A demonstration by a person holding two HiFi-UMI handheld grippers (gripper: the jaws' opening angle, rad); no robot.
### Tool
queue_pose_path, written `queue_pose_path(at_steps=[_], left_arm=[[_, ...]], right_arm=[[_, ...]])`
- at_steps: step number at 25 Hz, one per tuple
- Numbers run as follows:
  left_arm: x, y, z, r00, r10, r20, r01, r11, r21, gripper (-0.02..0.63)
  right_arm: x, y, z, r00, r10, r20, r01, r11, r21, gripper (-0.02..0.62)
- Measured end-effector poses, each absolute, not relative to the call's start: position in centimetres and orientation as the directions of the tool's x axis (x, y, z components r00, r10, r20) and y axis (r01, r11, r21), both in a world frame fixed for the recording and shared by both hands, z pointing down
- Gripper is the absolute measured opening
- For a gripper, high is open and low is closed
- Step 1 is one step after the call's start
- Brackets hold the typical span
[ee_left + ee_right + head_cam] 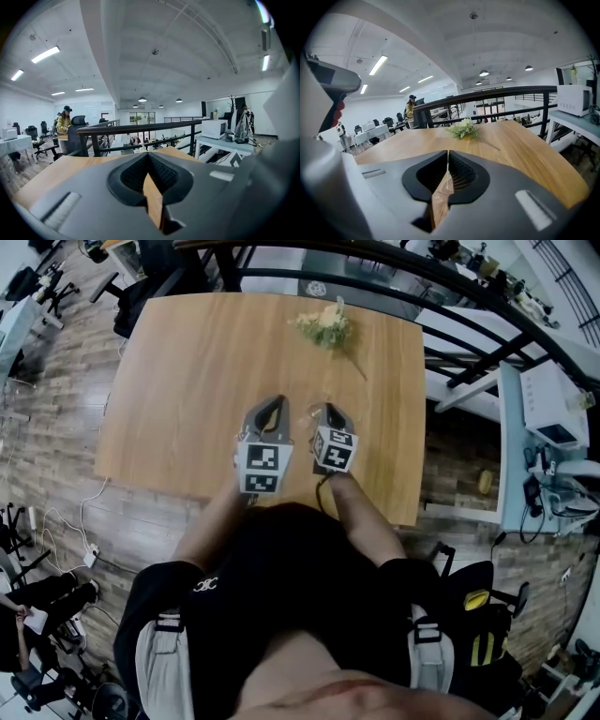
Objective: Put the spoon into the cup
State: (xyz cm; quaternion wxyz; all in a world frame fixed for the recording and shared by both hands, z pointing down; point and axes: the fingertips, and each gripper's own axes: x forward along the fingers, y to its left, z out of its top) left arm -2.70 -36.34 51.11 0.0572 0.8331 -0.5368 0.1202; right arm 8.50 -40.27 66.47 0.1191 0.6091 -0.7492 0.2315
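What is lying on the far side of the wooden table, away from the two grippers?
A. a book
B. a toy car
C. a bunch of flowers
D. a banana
C: a bunch of flowers with pale blooms and green leaves lies near the far edge of the wooden table, and the right gripper view shows it there too.

Bright, even light came from long white ceiling strip lamps point(45, 54) and small round ceiling lamps point(483, 73). The pale rectangular wooden table point(216, 381) showed only faint shadows. Both gripper views curved strongly toward black corners (fisheye lens), and their near foreground was blurred.
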Motion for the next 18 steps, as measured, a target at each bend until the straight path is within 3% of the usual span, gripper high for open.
queue_pose_path(at_steps=[6, 12, 18], left_arm=[[-2.8, -36.2, 51.5, 0.393, -0.878, 0.272, -0.909, -0.416, -0.033, 0.012], [-2.0, -36.0, 51.9, 0.409, -0.869, 0.279, -0.901, -0.433, -0.029, 0.012], [-1.8, -35.8, 52.0, 0.419, -0.863, 0.282, -0.896, -0.444, -0.026, 0.012]], right_arm=[[8.2, -40.1, 67.1, -0.236, -0.85, 0.472, -0.966, 0.153, -0.206, 0.016], [8.5, -39.6, 67.5, -0.24, -0.845, 0.478, -0.965, 0.151, -0.216, 0.075], [8.8, -39.5, 67.5, -0.234, -0.847, 0.478, -0.966, 0.145, -0.216, 0.086]])
